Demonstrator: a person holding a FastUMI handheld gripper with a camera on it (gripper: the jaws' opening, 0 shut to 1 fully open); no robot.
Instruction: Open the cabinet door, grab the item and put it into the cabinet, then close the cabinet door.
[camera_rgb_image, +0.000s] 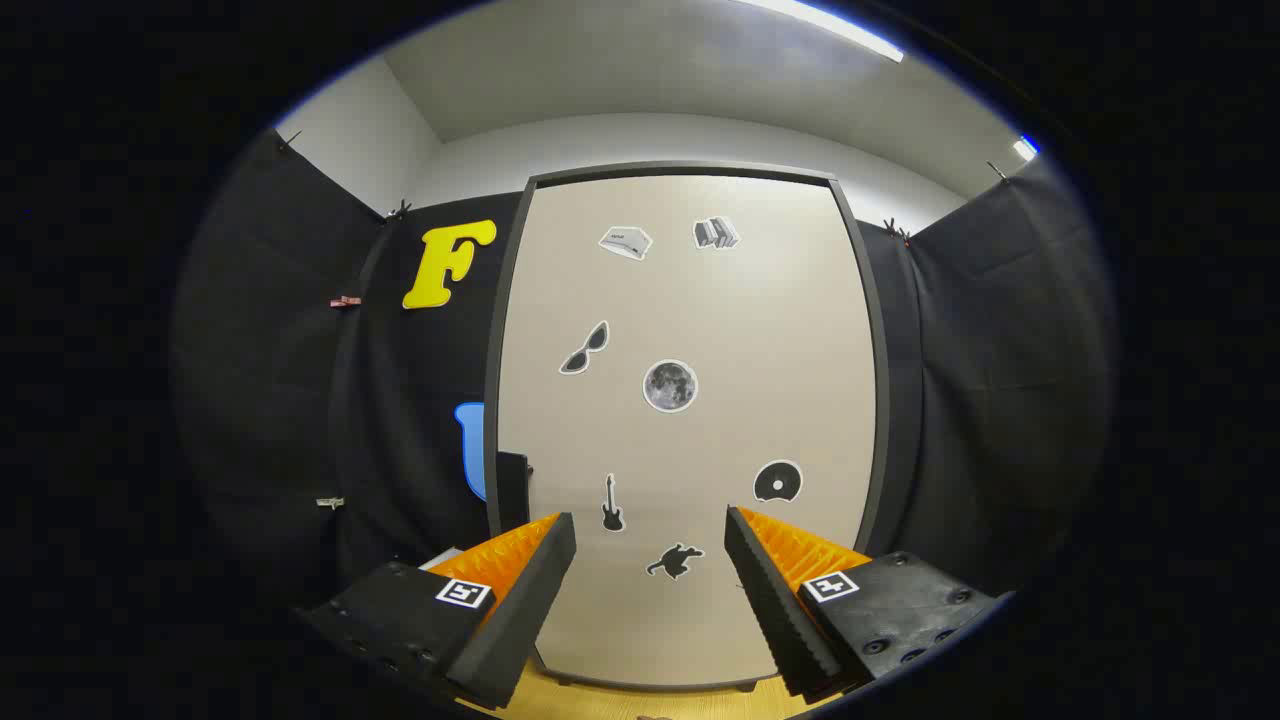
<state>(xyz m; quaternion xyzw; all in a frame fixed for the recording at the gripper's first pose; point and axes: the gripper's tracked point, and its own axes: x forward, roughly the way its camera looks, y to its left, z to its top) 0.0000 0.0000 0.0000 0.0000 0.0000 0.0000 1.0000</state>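
Note:
A tall cabinet stands straight ahead with its beige door (690, 420) shut inside a dark frame (497, 400). Several small stickers dot the door, among them a moon (670, 386) and a guitar (612, 504). A dark handle (513, 490) sticks out at the door's left edge, just above my left finger. My gripper (650, 530) is open, its fingers spread wide in front of the lower part of the door with nothing between them.
Black cloth walls close in on both sides of the cabinet. A strip of wooden tabletop (640, 702) runs under the cabinet's foot, below the fingers. A ceiling light (830, 25) glows above.

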